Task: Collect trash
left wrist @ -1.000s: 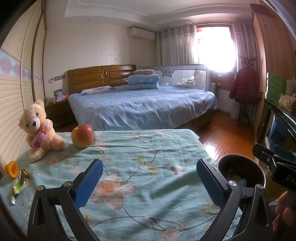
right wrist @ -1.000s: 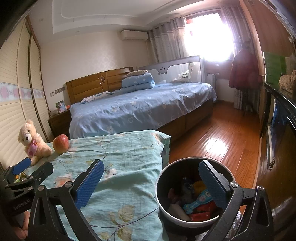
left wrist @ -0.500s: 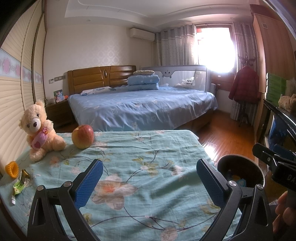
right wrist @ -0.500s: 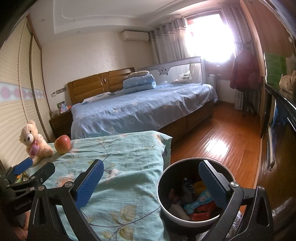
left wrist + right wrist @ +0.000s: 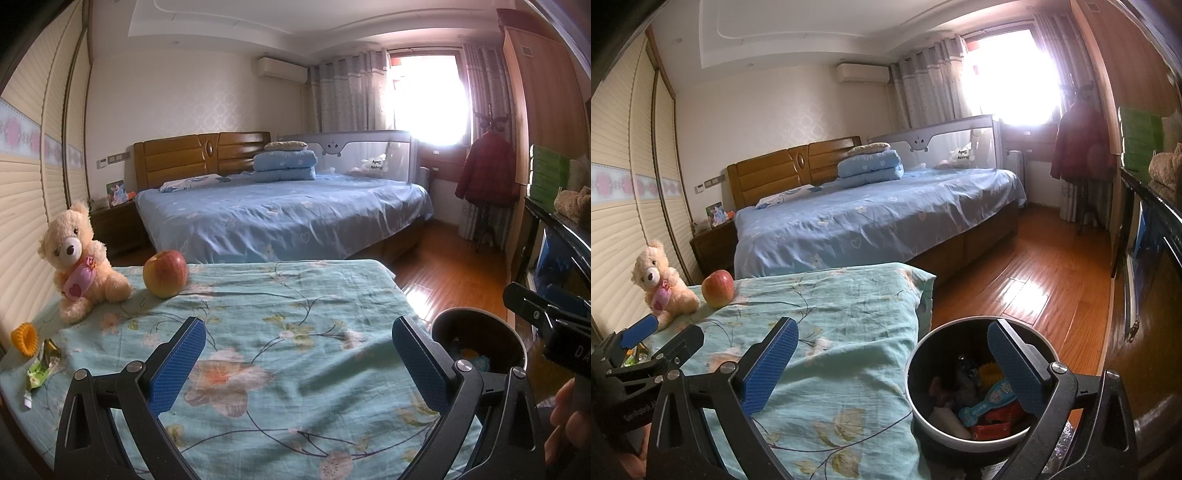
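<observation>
We are holding the left gripper [image 5: 295, 363] spread wide and empty above the counter [image 5: 280, 325], which is wearing a teal floral cloth. The trash is lying at the counter's far left edge: a green wrapper [image 5: 42, 367] just beside an orange ring [image 5: 24, 338]. A teddy bear [image 5: 79, 262] and an apple [image 5: 165, 273] are sitting near each other further back. We are keeping the right gripper [image 5: 894, 365] released too, gripping nothing, its right finger hanging over the bin [image 5: 923, 400], which is standing just beside the counter's right edge and holding colourful scraps.
</observation>
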`<state>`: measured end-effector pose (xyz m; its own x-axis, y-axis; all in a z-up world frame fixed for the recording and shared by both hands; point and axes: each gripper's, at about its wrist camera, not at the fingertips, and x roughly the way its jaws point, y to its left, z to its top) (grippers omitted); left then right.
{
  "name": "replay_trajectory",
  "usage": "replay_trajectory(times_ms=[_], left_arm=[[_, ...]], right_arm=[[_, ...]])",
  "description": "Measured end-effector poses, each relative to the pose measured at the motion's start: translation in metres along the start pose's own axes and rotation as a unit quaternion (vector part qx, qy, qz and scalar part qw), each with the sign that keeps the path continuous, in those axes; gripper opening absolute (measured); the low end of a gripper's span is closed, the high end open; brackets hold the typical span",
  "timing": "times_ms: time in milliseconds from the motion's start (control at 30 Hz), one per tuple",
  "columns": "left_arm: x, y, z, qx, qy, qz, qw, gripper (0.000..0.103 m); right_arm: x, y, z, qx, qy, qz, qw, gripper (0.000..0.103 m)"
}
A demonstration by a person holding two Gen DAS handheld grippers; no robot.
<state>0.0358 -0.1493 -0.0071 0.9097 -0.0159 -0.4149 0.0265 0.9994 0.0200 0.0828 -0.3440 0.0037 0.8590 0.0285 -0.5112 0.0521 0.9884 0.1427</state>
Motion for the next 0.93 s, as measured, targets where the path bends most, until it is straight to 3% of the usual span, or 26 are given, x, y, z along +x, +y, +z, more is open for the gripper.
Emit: replay_trajectory(times_ms=[933], left_arm=[[0.011, 0.013, -0.006, -0.004, 0.018, -0.001, 0.9998, 0.102]], right_arm=[[0.012, 0.013, 0.000, -0.001, 0.023, 0.015, 1.000, 0.103]])
